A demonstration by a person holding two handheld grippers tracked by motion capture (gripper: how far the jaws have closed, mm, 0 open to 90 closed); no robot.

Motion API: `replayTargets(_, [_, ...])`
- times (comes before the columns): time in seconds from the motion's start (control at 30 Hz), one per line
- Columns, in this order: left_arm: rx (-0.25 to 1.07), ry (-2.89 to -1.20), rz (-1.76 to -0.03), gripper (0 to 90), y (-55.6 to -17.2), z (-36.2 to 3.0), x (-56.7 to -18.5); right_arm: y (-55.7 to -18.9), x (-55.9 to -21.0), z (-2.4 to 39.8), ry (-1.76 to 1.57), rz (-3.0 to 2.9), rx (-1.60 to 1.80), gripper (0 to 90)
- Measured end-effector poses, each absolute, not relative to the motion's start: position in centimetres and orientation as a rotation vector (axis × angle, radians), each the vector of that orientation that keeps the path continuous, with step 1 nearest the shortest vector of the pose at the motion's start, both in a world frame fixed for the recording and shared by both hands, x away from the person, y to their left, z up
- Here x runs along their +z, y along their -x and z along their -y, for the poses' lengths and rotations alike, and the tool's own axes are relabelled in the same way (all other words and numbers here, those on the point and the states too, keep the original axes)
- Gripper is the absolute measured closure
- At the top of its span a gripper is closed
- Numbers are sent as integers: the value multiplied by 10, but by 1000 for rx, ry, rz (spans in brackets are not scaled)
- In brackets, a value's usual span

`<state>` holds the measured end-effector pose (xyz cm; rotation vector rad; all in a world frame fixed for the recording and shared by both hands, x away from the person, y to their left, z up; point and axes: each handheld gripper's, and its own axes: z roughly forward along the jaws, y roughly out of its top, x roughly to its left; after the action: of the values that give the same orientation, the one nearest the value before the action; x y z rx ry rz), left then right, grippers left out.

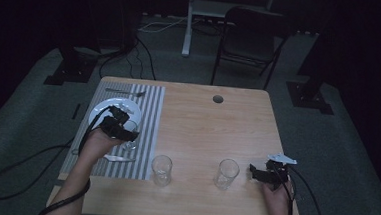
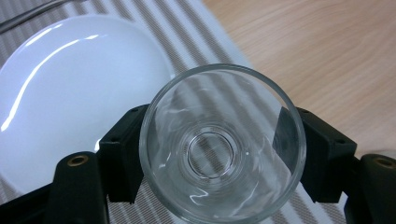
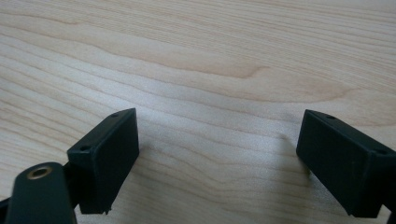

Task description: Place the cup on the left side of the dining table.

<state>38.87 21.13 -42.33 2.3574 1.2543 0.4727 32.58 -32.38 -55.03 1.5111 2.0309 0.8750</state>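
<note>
Your left tool (image 2: 219,154) pinches a clear glass (image 2: 223,144) from both sides, a black jaw pressed on each wall. From the left gripper view you look straight down into its open mouth; it appears empty. The glass hangs over the striped mat (image 2: 187,28), just beside the white plate (image 2: 65,84). From the high view, the left tool (image 1: 122,126) holds it at the plate's (image 1: 103,107) right edge, on the left of the wooden bench (image 1: 202,123). A fork (image 1: 124,91) lies beyond the plate and a pale utensil (image 1: 118,158) lies nearer you.

Your right tool (image 1: 252,172) rests near the bench's right front, its jaws spread with only bare wood between them. Two more glasses stand along the front: one (image 1: 161,170) at the mat's edge, one (image 1: 226,174) just left of the right tool.

This looks like the placing step of laying a setting. Next you would likely lower the glass upright onto the mat clear of the plate's rim, and only then spread the jaws.
</note>
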Motion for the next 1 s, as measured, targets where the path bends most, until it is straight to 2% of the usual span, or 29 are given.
replayTargets(0.4, [417, -2352, -1300, 288, -395, -223, -439, -326, -550, 324, -1512, -2030, 874, 126])
replayTargets(0.9, [396, -2231, -1365, 280, -391, -229, -442, -326, -550, 324, -1512, -2029, 874, 127])
replayTargets(1.0, [390, -2220, -1377, 252, -390, -230, -441, -326, -550, 324, -1512, -2029, 875, 126])
